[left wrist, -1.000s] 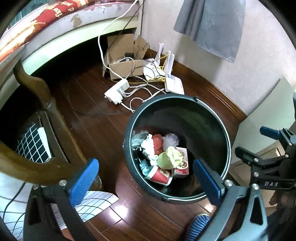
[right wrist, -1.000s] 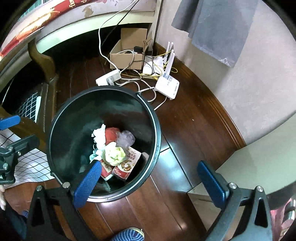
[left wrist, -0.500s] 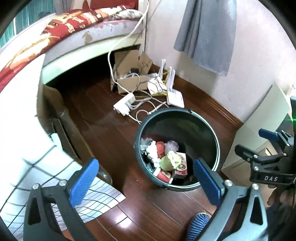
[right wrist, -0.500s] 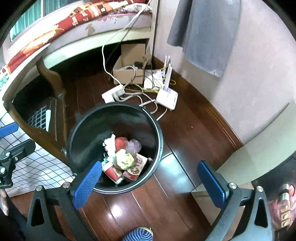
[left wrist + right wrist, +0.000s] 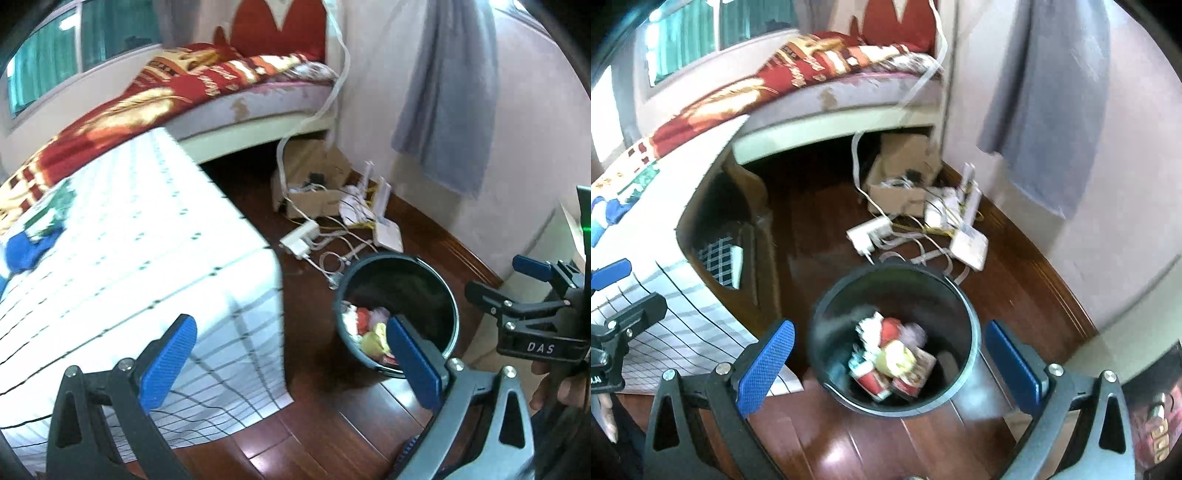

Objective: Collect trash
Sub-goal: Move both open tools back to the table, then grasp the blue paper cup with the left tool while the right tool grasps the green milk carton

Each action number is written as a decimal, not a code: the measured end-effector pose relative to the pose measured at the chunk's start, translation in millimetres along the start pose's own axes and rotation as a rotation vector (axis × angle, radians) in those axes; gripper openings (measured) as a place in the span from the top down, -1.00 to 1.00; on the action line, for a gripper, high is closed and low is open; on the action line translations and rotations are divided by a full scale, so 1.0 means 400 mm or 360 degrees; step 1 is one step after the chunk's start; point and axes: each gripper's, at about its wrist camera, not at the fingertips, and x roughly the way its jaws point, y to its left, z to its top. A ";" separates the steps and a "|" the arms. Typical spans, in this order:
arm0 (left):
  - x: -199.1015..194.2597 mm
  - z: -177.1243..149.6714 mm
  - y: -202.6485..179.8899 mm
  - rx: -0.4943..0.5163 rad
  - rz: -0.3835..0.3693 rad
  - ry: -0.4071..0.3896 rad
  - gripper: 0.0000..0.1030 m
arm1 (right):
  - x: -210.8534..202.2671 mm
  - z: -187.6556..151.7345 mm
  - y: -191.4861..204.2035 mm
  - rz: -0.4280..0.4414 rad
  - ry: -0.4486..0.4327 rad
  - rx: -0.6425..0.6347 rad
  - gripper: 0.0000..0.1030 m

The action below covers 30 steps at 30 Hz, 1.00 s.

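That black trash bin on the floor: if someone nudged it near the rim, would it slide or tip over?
The black bin looks tall, so a high push would probably tip it. Only a small heap of trash lies at its bottom, so it is likely light. The wooden floor looks glossy, so a low push might slide it instead.

Checked tablecloth (image 5: pixel 129 236), cardboard box (image 5: pixel 314 181), router (image 5: pixel 388 232), grey towel (image 5: pixel 450 92) hanging.

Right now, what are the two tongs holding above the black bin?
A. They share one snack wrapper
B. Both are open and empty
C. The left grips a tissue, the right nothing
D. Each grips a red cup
B. The left tongs and the right tongs both stand wide open with nothing between their blue pads, and the trash lies at the bottom of the bin.
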 end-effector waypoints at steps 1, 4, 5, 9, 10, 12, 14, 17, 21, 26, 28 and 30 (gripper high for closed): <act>-0.010 0.002 0.024 -0.0026 0.0021 -0.0015 -0.99 | -0.002 0.010 0.022 0.0016 -0.0023 -0.0012 -1.00; -0.036 -0.001 0.091 -0.0095 0.0087 -0.0052 -0.99 | -0.007 0.040 0.084 0.0074 -0.0087 -0.0040 -1.00; -0.044 -0.004 0.113 -0.0117 0.0109 -0.0062 -0.99 | -0.007 0.051 0.112 0.0097 -0.0112 -0.0054 -1.00; -0.080 -0.024 0.233 -0.0226 0.0238 -0.0095 -0.99 | 0.005 0.089 0.231 0.0198 -0.0165 -0.0115 -1.00; -0.086 -0.030 0.260 -0.0252 0.0269 -0.0098 -0.99 | 0.011 0.099 0.263 0.0226 -0.0176 -0.0134 -1.00; -0.105 -0.049 0.334 -0.0318 0.0340 -0.0107 -0.99 | 0.024 0.110 0.338 0.0300 -0.0174 -0.0180 -1.00; -0.121 -0.069 0.396 -0.0377 0.0403 -0.0113 -0.99 | 0.035 0.117 0.417 0.0371 -0.0164 -0.0241 -1.00; -0.146 -0.096 0.501 -0.0476 0.0490 -0.0122 -0.99 | 0.043 0.129 0.541 0.0459 -0.0132 -0.0347 -1.00; -0.191 -0.123 0.626 -0.0606 0.0609 -0.0158 -0.99 | 0.030 0.160 0.664 0.0568 -0.0142 -0.0431 -1.00; -0.209 -0.118 0.792 -0.0684 0.0737 -0.0183 -0.99 | 0.022 0.223 0.809 0.0677 -0.0162 -0.0501 -1.00; -0.196 -0.110 0.843 -0.0675 0.0763 -0.0189 -0.99 | 0.033 0.250 0.872 0.0686 -0.0163 -0.0537 -1.00; -0.177 -0.101 0.881 -0.0665 0.0762 -0.0182 -0.99 | 0.054 0.286 0.940 0.0695 -0.0160 -0.0565 -1.00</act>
